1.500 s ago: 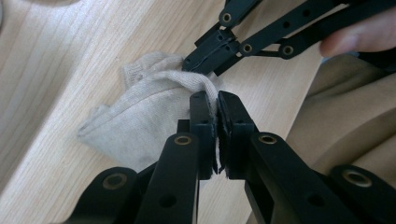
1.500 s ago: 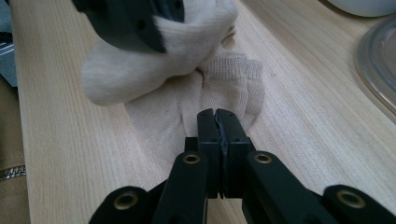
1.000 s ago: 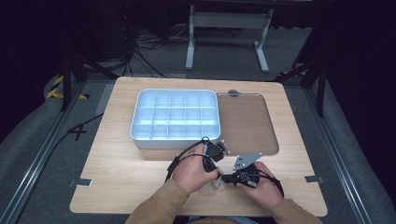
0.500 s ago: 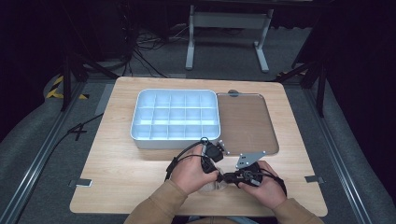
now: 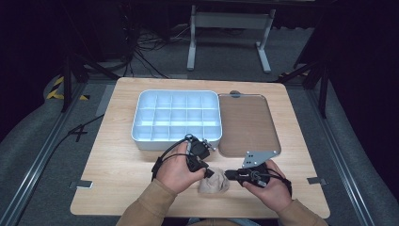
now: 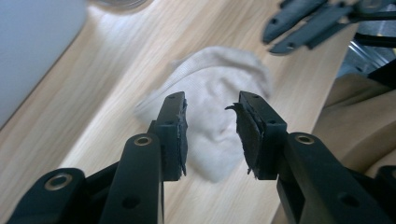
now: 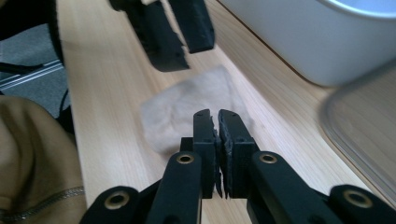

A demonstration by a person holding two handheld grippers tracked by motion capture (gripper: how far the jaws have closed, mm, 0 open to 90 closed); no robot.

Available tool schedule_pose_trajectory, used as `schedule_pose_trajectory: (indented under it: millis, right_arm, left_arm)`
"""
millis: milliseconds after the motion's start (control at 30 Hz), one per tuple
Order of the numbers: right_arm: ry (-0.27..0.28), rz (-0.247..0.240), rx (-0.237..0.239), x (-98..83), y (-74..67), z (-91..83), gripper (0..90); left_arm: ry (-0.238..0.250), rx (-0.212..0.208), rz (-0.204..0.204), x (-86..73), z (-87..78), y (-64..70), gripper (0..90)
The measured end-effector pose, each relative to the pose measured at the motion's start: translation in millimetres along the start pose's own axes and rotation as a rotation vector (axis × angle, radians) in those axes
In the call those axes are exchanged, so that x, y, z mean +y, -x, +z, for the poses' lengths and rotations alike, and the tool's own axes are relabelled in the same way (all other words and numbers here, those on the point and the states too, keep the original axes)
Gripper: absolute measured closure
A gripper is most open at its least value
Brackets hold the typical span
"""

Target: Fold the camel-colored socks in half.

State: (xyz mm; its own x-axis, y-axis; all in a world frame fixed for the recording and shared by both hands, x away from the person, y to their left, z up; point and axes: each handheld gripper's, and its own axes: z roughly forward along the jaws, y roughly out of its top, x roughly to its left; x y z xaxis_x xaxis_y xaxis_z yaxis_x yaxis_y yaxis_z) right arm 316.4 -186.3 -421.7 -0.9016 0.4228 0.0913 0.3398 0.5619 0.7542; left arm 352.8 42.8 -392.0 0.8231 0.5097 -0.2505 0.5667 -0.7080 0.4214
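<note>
I have the beige cloth (image 5: pixel 212 184) lying crumpled on the worktop (image 5: pixel 117 165), near the front edge, between my two hands. My left tongs (image 6: pixel 210 121) hang just above it with the jaws parted; they have just been opening, and nothing is pinched between the pads, the cloth showing through the gap below. My right tongs (image 7: pixel 215 122) have been closing and their pads now stand all but together on nothing, tips over the cloth's near edge.

The white compartment tray (image 5: pixel 176 117) stands just behind my left hand, and the brown flat tray (image 5: pixel 249 122) beside it behind my right, so forward room is tight. The bare worktop to the left of the cloth gives the most space; the front edge lies close behind my wrists.

From above, my hands cover part of the cloth, and I think it lies free of both tongs, though its folds are too blurred to read.
</note>
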Motion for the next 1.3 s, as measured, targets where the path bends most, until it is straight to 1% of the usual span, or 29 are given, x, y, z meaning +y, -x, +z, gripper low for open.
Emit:
schedule_pose_trajectory:
  millis: [67,133,167,233,367,400,433,467,533,567,633,667,767,800,867,900,967,1033,1100,1167,1200,1233,1300]
  right_arm:
    - [0.002,-0.021,0.024,3.6,-4.9,6.2,86.5]
    - [-0.005,-0.028,0.038,5.4,-8.6,11.5,86.8]
    - [-0.005,-0.036,0.046,6.1,-10.0,14.8,86.8]
    - [-0.015,-0.042,0.058,6.5,-12.2,20.2,86.8]
    - [-0.036,-0.051,0.061,5.0,-11.8,27.1,88.6]
    - [-0.04,-0.056,0.058,4.3,-10.5,28.0,89.0]
    - [-0.044,-0.053,0.056,3.9,-9.8,28.2,89.1]
    - [-0.049,-0.052,0.054,2.9,-8.6,28.5,89.2]
    - [-0.054,-0.052,0.052,1.4,-7.0,29.1,89.3]
    - [-0.057,-0.05,0.053,0.4,-6.2,29.6,89.3]
    - [-0.066,-0.044,0.052,-1.9,-5.0,30.5,89.3]
    - [-0.07,-0.041,0.051,-3.4,-4.0,31.0,89.2]
    - [-0.077,-0.036,0.047,-6.7,-2.0,31.4,88.4]
    - [-0.077,-0.036,0.047,-6.7,-2.0,31.4,88.4]
    - [-0.08,-0.034,0.042,-9.0,-0.8,31.7,87.6]
    - [-0.083,-0.027,0.039,-10.9,0.2,31.2,86.7]
    - [-0.085,-0.029,0.033,-11.7,0.6,30.9,85.8]
    - [-0.094,-0.024,0.032,-14.9,1.6,30.3,84.2]
    - [-0.106,-0.019,0.03,-17.3,3.0,30.4,82.8]
    - [-0.127,-0.015,0.027,-20.6,5.5,32.2,80.2]
    - [-0.127,-0.015,0.027,-20.6,5.5,32.2,80.2]
    - [-0.126,-0.004,0.039,-24.2,8.2,33.7,78.8]
    - [-0.125,-0.005,0.045,-25.1,9.6,33.7,78.1]
  left_arm:
    - [0.003,0.011,0.005,-3.4,-1.7,-1.6,64.9]
    - [0.005,0.023,0.008,-5.9,-2.8,-2.3,65.7]
    - [0.014,0.03,0.012,-7.4,-2.6,-2.5,66.2]
    - [0.002,0.045,0.015,-9.6,-1.8,-3.2,66.1]
    - [-0.002,0.036,0.039,-10.5,2.7,-2.6,67.1]
    - [-0.007,0.037,0.051,-9.9,3.6,-2.3,69.1]
    - [-0.007,0.037,0.051,-9.9,3.6,-2.3,70.5]
    - [0.008,0.043,0.087,-7.5,7.6,0.6,72.7]
    - [0.016,0.06,0.105,-5.2,10.7,2.0,77.5]
    - [0.021,0.06,0.114,-4.1,12.4,2.4,79.3]
    - [0.025,0.05,0.146,-2.0,18.8,1.1,81.8]
    - [0.018,0.051,0.148,-1.5,22.1,0.6,82.7]
    - [-0.023,0.072,0.148,-0.7,31.8,-0.8,84.4]
    - [-0.023,0.072,0.148,-0.7,31.8,-0.8,84.8]
    - [-0.042,0.073,0.15,-0.4,36.9,-3.1,85.0]
    - [-0.063,0.081,0.145,-0.4,40.9,-4.7,85.4]
    - [-0.072,0.083,0.141,-0.3,42.1,-5.2,85.4]
    - [-0.093,0.087,0.139,-0.3,45.8,-5.8,84.6]
    - [-0.098,0.083,0.137,-0.3,46.6,-6.5,84.3]
    - [-0.109,0.07,0.127,-0.1,47.0,-8.3,84.2]
    - [-0.109,0.07,0.127,-0.1,47.0,-8.3,84.1]
    - [-0.111,0.061,0.116,-0.5,47.2,-9.2,84.1]
    - [-0.109,0.059,0.112,-0.8,47.4,-9.4,84.1]
